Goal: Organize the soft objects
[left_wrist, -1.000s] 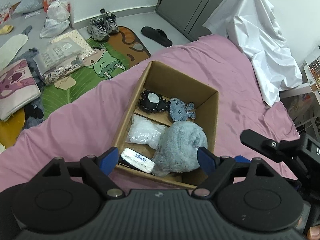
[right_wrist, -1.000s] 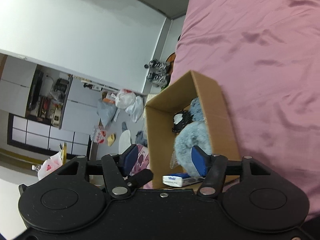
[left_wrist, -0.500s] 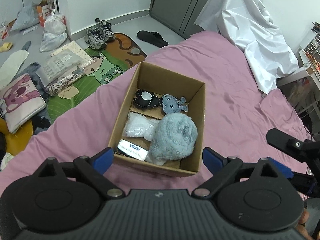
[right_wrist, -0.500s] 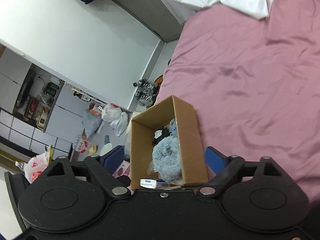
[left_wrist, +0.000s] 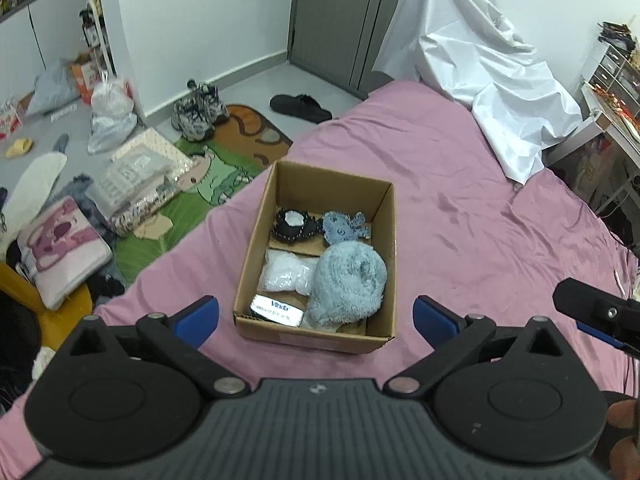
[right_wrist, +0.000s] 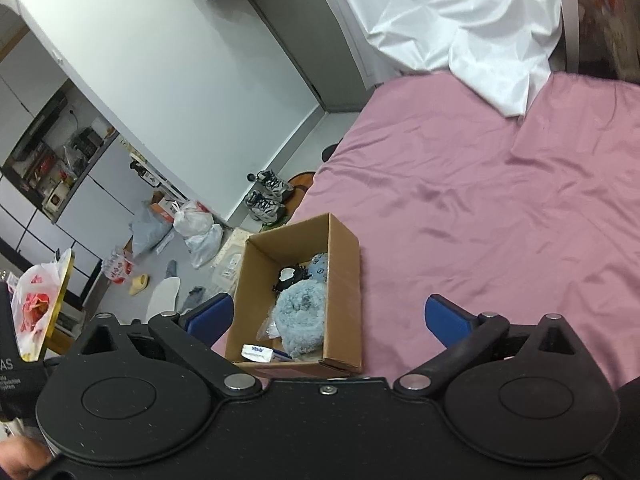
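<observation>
An open cardboard box [left_wrist: 387, 240] [right_wrist: 346, 280] sits on the pink bed sheet [left_wrist: 460, 216]. Inside lie a rolled fluffy blue-grey towel [left_wrist: 348, 284] [right_wrist: 300, 316], a white tissue pack [left_wrist: 276, 309] [right_wrist: 256, 352], a clear bag of white stuff [left_wrist: 284, 276], a black-and-white soft piece [left_wrist: 292, 226] and a small blue plush [left_wrist: 342, 227]. My left gripper [left_wrist: 316, 316] hangs above the box's near edge, jaws opening wide, nothing between them. My right gripper [right_wrist: 328, 314] hovers over the box from its side, jaws opening too, with nothing held.
A white sheet [left_wrist: 480, 80] is draped at the bed's far end. On the floor to the left lie sneakers [left_wrist: 196, 110], a black slipper [left_wrist: 300, 108], a green mat [left_wrist: 192, 196], plastic bags [left_wrist: 108, 116] and a pink cushion [left_wrist: 60, 248]. The other gripper's finger [left_wrist: 592, 312] shows at right.
Both grippers have risen and drawn back from the box while their jaws spread wider. The blue-grey towel, earlier between the fingers, now lies free in the box.
</observation>
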{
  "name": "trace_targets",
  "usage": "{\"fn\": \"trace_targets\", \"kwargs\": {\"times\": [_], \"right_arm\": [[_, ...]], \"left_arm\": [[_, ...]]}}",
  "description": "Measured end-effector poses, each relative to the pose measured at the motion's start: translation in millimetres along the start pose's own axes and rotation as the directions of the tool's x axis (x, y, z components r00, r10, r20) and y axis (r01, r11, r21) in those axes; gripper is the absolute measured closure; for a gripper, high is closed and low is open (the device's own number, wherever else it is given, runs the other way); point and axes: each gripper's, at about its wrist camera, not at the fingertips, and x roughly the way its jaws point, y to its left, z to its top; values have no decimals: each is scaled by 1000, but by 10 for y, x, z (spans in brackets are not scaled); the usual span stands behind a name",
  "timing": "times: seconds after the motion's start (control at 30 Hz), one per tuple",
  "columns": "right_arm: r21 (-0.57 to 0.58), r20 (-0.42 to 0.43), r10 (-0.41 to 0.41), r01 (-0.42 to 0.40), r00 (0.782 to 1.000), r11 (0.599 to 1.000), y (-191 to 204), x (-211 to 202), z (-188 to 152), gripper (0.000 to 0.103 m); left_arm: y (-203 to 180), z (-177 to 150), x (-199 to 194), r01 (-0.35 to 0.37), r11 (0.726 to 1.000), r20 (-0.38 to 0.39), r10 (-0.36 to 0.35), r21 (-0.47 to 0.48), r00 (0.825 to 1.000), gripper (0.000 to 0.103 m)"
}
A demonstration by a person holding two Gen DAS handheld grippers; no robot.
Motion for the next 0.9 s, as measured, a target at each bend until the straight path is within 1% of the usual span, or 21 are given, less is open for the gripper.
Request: {"fn": "trace_targets", "kwargs": {"times": [0.23,0.47,0.57,0.8,0.9], "right_arm": [[-42,30,-8,9,1000,999,66,-232,-20,0],[-70,46,-14,17,999,997,117,-388,-51,0],[-74,48,-31,34,998,997,142,-450,-59,0],[-94,63,-22,28,998,995,166,-634,-67,0],[-102,75,-30,38,997,994,174,-705,-89,0]], "left_arm": [[-43,-19,-214,7,1000,40,-9,29,999,1],[-63,-72,-399,24,998,59,-27,53,998,1],[-69,-90,-478,24,998,69,-28,62,997,1],[-73,-121,-649,34,997,86,-40,72,996,1],[-99,-140,-719,38,996,96,-46,85,994,1]]}}
